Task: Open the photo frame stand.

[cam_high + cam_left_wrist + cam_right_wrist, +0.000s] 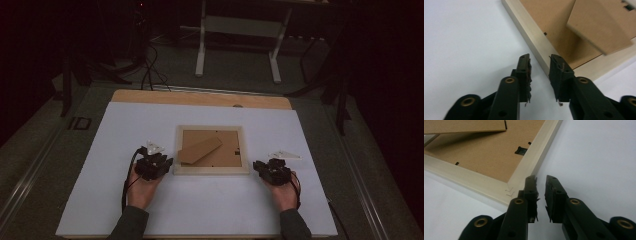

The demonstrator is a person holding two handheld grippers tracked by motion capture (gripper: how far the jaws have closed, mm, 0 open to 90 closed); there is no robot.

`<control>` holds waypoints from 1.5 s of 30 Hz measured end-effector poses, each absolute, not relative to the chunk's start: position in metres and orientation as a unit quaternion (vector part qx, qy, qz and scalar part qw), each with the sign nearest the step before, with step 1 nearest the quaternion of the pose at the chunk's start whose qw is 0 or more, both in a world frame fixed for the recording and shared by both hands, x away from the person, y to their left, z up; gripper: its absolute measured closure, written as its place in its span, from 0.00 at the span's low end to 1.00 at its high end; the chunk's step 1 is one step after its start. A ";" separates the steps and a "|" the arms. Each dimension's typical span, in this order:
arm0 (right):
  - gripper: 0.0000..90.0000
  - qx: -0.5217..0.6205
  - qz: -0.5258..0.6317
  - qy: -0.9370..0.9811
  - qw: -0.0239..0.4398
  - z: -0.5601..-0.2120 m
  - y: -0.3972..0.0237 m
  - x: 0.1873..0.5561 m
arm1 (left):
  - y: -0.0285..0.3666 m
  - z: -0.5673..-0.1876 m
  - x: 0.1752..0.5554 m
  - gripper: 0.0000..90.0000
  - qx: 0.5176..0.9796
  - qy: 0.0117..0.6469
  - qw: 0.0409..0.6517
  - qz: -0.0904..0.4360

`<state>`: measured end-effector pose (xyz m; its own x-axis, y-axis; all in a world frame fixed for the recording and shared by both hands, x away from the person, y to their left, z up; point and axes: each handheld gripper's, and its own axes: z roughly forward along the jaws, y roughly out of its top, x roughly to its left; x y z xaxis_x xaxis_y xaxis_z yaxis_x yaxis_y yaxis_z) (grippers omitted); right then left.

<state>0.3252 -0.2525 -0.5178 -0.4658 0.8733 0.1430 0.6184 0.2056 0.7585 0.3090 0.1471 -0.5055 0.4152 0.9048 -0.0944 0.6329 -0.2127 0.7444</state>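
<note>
Pale wooden picture frame point(211, 170) face-down on white table sheet point(125, 120), brown stand flap point(200, 150) raised. Left gripper point(539, 65) and right gripper point(541, 185) flanking near corners, both slightly parted, grasping nothing.

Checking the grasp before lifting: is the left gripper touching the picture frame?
Cannot tell. In the left gripper view the left gripper straddles the picture frame edge, one fingertip overlapping it, but no clear contact or gap shows.

Pale matt wooden picture frame point(211, 171), brown fibreboard backing point(481, 157) inside it, smooth white matt sheet point(200, 210) beneath, matt black plastic jaws with brass-coloured rivets point(509, 80).
</note>
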 end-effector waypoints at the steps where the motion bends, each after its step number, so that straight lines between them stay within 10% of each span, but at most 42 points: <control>1: 0.86 0.491 0.396 0.759 0.161 -0.518 -0.253 0.325 | 0.148 -0.504 0.308 0.74 0.753 0.509 0.373 0.184; 45: 0.76 0.489 0.430 0.747 0.137 -0.510 -0.259 0.324 | 0.128 -0.451 0.355 0.54 0.795 0.437 0.404 0.116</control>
